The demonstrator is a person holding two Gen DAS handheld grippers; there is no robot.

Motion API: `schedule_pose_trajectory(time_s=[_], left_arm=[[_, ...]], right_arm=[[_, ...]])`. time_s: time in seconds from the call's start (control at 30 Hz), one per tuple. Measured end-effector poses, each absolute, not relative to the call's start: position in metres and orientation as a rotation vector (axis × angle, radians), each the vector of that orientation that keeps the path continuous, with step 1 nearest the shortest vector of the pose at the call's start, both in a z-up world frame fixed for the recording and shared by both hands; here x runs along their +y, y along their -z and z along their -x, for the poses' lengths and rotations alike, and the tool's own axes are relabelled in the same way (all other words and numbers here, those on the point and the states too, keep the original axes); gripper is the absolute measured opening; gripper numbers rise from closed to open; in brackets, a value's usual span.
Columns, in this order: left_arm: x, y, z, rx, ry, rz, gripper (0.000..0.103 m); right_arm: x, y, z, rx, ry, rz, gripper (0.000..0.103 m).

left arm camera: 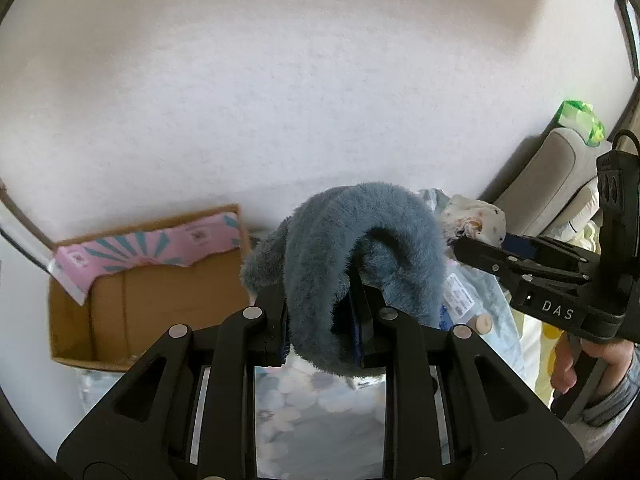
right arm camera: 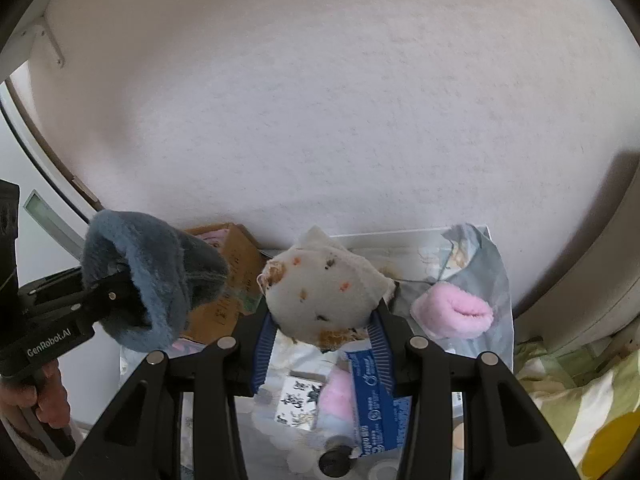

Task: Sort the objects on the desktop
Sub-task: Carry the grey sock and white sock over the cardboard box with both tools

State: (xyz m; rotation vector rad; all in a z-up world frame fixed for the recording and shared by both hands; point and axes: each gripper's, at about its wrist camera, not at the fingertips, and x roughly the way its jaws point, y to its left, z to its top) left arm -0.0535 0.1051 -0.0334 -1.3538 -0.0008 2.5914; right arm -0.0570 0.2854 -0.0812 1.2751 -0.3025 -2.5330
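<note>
Both grippers are loaded and raised above the clutter, so the step in hand looks like carrying two soft items toward wherever each belongs. The left gripper [left arm camera: 322, 320] has its fingers clamped on a fuzzy blue-grey plush piece [left arm camera: 352, 252], which drapes over the fingertips in an arch and hangs clear of everything beneath it; the right wrist view shows the same piece held up in the air at the left. The right gripper [right arm camera: 322, 328] has its fingers closed against the sides of a cream cloth with small coloured prints [right arm camera: 324, 284], a bunched, rounded lump lifted above the counter [right arm camera: 400, 236]. Below it lie a pink fluffy sock [right arm camera: 452, 316] resting on a crinkled plastic bag [right arm camera: 480, 256], a blue-labelled packet [right arm camera: 372, 392], a small printed white box [right arm camera: 300, 404] and a second pink fuzzy item [right arm camera: 338, 396] just beside the packet. An open cardboard box [left arm camera: 160, 292] with a pink and teal patterned sheet [left arm camera: 152, 248] along its back wall sits to the left, near the wall. Judging by that, the box is the likely destination for at least one item, though which is unclear. The next move calls for bringing a gripper over the box opening before loosening the fingers, since both items are limp and could snag on the rim or on a finger pad.
</note>
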Motion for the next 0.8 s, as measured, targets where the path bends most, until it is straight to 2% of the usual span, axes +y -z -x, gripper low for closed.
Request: schedule_pose_trajectory(time_s=[0.4, 0.8], left_arm=[[0.024, 0.007, 0.053, -0.035, -2.652, 1.362, 0.020], [-0.062, 0.026, 0.061, -0.027, -2.699, 1.450, 0.020]], right_arm=[[0.219, 0.045, 0.064, -0.146, 2.500, -1.236, 0.040], [0.127, 0.062, 0.093, -0.066, 2.388, -1.353, 0.040]])
